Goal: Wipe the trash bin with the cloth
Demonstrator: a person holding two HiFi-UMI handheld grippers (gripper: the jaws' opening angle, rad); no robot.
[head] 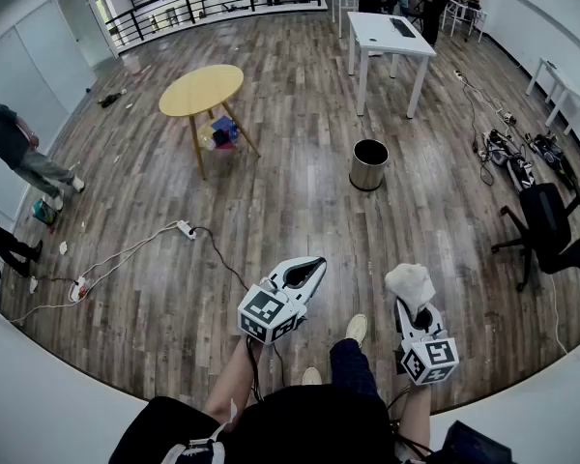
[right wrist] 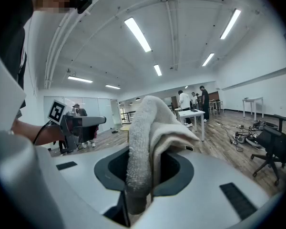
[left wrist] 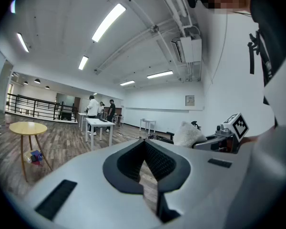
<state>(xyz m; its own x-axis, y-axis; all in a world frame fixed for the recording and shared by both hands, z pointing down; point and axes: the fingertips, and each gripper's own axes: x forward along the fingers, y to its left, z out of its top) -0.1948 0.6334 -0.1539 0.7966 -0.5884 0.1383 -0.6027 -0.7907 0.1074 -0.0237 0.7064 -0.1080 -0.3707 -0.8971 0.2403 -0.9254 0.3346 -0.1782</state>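
Right gripper [head: 414, 307] is clamped on the white cloth [right wrist: 150, 128], a folded wad sticking up past the jaws. Left gripper [left wrist: 144, 144]: jaws together, nothing between. Only the head view shows the trash bin [head: 369, 164], upright on the wood floor near the white table [head: 391, 37], well apart from both grippers.

One trash bin [head: 369, 164], one cloth [head: 410, 283], one round yellow table [head: 202, 90] — two claws: left claw [head: 312, 264], right claw [head: 414, 309].

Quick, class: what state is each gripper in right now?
Left gripper: shut, empty.
Right gripper: shut on the white fluffy terry cloth.
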